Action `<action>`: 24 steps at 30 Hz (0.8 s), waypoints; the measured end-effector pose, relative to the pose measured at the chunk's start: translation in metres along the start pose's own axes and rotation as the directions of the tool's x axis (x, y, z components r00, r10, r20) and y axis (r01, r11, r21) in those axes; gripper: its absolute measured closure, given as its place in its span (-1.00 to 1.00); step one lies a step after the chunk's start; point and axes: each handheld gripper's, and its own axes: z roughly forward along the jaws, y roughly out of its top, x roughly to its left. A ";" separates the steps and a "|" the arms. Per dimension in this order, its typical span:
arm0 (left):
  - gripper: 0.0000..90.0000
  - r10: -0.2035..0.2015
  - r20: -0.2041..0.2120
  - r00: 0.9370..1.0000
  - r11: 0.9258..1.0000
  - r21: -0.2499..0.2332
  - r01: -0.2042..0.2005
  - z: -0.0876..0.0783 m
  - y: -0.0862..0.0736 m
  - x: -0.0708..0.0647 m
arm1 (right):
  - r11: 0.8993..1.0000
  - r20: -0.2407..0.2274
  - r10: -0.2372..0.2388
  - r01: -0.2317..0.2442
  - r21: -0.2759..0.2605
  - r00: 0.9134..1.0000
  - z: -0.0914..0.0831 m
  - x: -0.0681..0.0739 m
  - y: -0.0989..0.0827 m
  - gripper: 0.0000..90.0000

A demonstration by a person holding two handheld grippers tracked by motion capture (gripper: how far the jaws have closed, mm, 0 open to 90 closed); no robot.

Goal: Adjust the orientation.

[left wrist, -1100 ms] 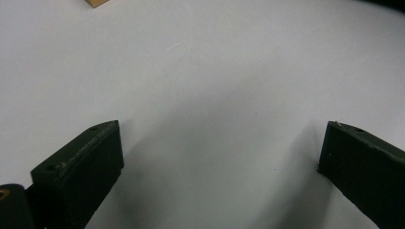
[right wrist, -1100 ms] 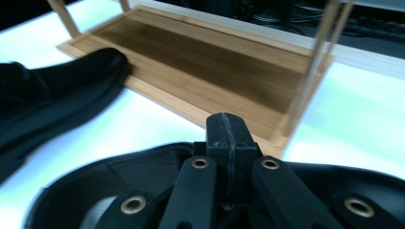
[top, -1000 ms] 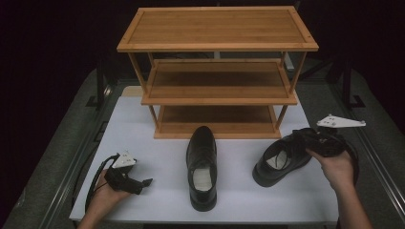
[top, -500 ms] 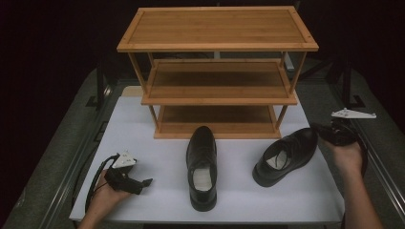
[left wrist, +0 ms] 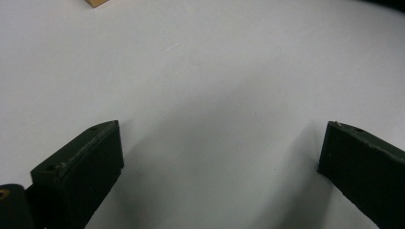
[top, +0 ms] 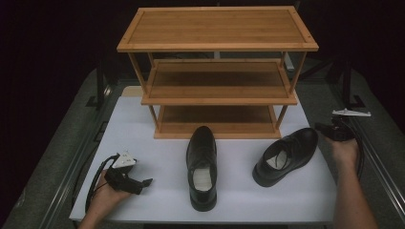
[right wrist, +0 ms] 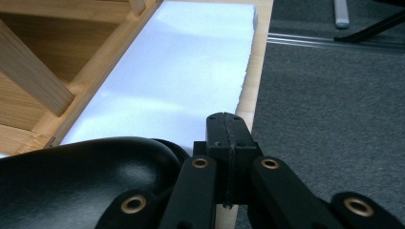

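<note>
Two black shoes (top: 202,167) (top: 285,155) are set on the white tabletop (top: 153,157) before the wooden rack (top: 217,71), whose shelves are bare; shelving is judged undone; the right gripper (top: 321,128), pressed together, sits just beside the right shoe's toe; the left gripper (top: 145,182) lies spread, well apart.

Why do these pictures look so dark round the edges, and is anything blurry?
High view: light falls on the white table and rack, the surroundings go black. Left gripper view: soft shadows beside the jaws. Right gripper view: the shoe shows glare and looks soft up close.
</note>
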 end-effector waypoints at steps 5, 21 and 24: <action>-0.99 0.000 0.000 1.000 1.000 0.000 0.000 0.000 0.000 0.000 | 1.000 0.001 0.004 -0.004 0.023 1.000 0.003 -0.002 -0.003 1.00; -0.99 -0.001 0.002 1.000 1.000 0.001 0.001 0.000 0.000 0.000 | 0.999 -0.051 -0.018 0.020 0.038 0.999 0.004 0.011 -0.004 1.00; -0.99 -0.001 0.002 1.000 1.000 0.001 0.001 0.000 0.000 0.000 | 0.999 -0.079 -0.031 0.034 0.033 0.996 0.005 0.023 -0.004 1.00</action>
